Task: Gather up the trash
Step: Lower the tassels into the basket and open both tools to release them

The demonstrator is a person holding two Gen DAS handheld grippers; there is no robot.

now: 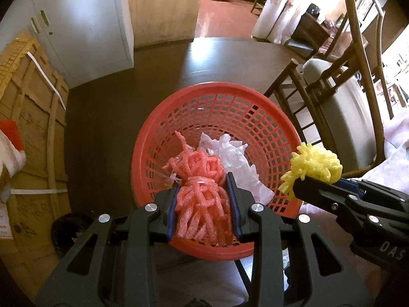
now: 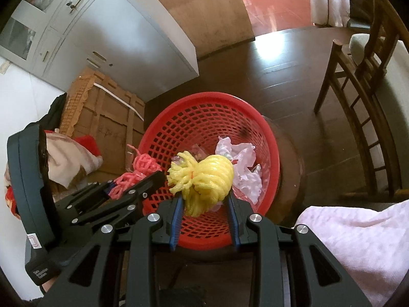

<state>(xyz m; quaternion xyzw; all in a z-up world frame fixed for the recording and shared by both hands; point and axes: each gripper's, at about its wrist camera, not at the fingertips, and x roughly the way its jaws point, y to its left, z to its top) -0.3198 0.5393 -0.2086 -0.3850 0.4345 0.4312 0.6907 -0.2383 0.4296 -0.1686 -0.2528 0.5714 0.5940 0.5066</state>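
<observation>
In the left wrist view, the left gripper [image 1: 203,202] is clamped on a pink foam net [image 1: 202,199], its blue pads pressing the bundle from both sides, and it points steeply down into the red basket [image 1: 268,117] that stands on the dark floor [image 1: 107,128]. The bundle's long axis runs along the fingers, its loose end already inside the rim and directly above the basket's bottom, where a crumpled white wrapper [image 1: 237,158] lies. The right gripper [image 1: 294,186] enters from the right, holding a yellow foam net [image 1: 317,162] that sits over the basket's right rim rather than over its middle, so the left hand seems the better placed of the two for a drop. In the right wrist view, the right gripper [image 2: 205,197] is closed on the yellow foam net [image 2: 204,176], which bulges out ahead of the fingers and hangs above the near half of the red basket [image 2: 268,138], the white wrapper [image 2: 242,168] just beyond it to the right. The left gripper [image 2: 143,181] comes in from the left with the pink foam net [image 2: 138,171] at the basket's left rim. Judged from both views, the basket lies straight below and slightly ahead of each bundle, so letting go should drop both in; the yellow one, nearer a rim, may need a small shift inward first.
</observation>
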